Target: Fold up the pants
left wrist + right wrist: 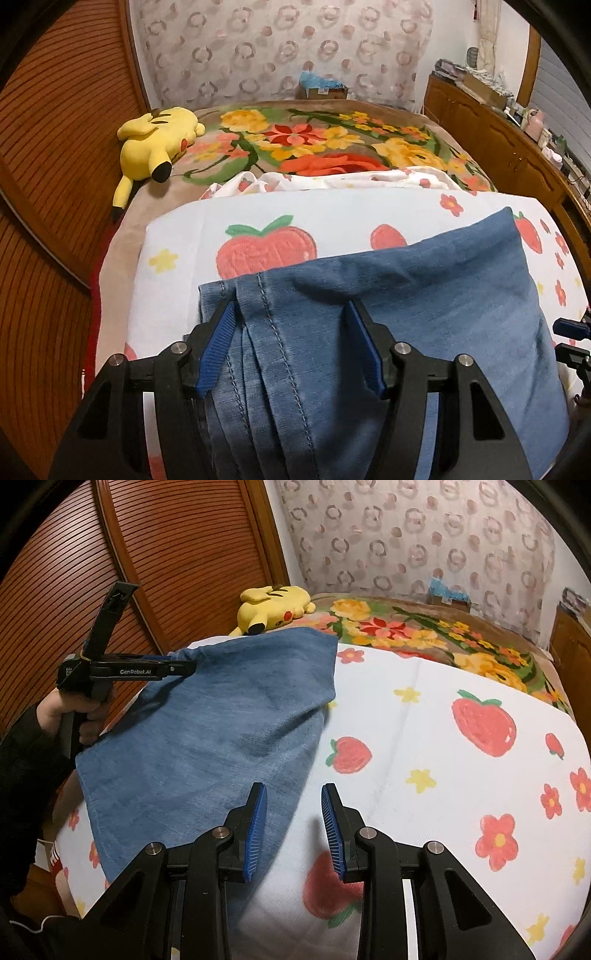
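Note:
Blue denim pants (406, 295) lie folded on a white strawberry-print sheet (332, 210). My left gripper (290, 308) is shut on a bunched, seamed edge of the pants, with folds of denim filling the gap between its blue pads. In the right wrist view the left gripper (184, 662) holds that corner of the pants (207, 738) lifted at the left, a person's hand (74, 709) on its handle. My right gripper (293, 788) hovers open over the pants' near right edge and the sheet (424, 720), with nothing between its fingers. It also shows at the right edge as the right gripper (569, 339).
A yellow plush toy (155, 144) lies at the far left of the bed on a floral blanket (332, 140). Slatted wooden doors (55, 147) stand along the left side. A wooden dresser (498, 136) with clutter on top runs along the right.

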`<act>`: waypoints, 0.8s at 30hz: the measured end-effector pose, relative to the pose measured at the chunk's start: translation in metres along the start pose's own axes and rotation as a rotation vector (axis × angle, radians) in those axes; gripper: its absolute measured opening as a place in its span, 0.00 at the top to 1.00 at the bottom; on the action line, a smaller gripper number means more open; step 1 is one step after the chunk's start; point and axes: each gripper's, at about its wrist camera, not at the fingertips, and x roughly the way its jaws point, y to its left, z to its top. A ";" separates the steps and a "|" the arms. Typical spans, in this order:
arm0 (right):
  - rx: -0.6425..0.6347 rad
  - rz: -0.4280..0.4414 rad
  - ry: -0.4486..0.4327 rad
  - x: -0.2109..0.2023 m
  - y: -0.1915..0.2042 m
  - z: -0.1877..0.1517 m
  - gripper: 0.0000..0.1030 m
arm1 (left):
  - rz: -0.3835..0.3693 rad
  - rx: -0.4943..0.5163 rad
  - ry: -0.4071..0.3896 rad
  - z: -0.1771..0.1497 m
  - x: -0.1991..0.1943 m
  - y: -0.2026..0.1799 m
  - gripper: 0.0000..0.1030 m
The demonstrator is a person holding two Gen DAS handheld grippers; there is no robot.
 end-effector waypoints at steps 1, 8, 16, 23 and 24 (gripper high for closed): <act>-0.001 0.000 0.002 0.001 0.001 0.000 0.69 | 0.003 0.004 -0.005 -0.001 -0.001 -0.001 0.39; -0.001 0.001 0.004 0.002 0.003 0.001 0.69 | 0.005 0.009 -0.041 -0.004 -0.019 -0.007 0.39; 0.006 0.006 0.008 -0.001 0.011 -0.003 0.68 | -0.043 0.032 -0.116 -0.016 -0.060 -0.026 0.31; 0.010 0.012 0.002 -0.009 0.018 -0.011 0.65 | -0.094 0.040 -0.154 -0.035 -0.085 -0.041 0.21; 0.014 0.014 0.003 -0.010 0.019 -0.013 0.64 | -0.099 0.039 -0.153 -0.039 -0.087 -0.042 0.21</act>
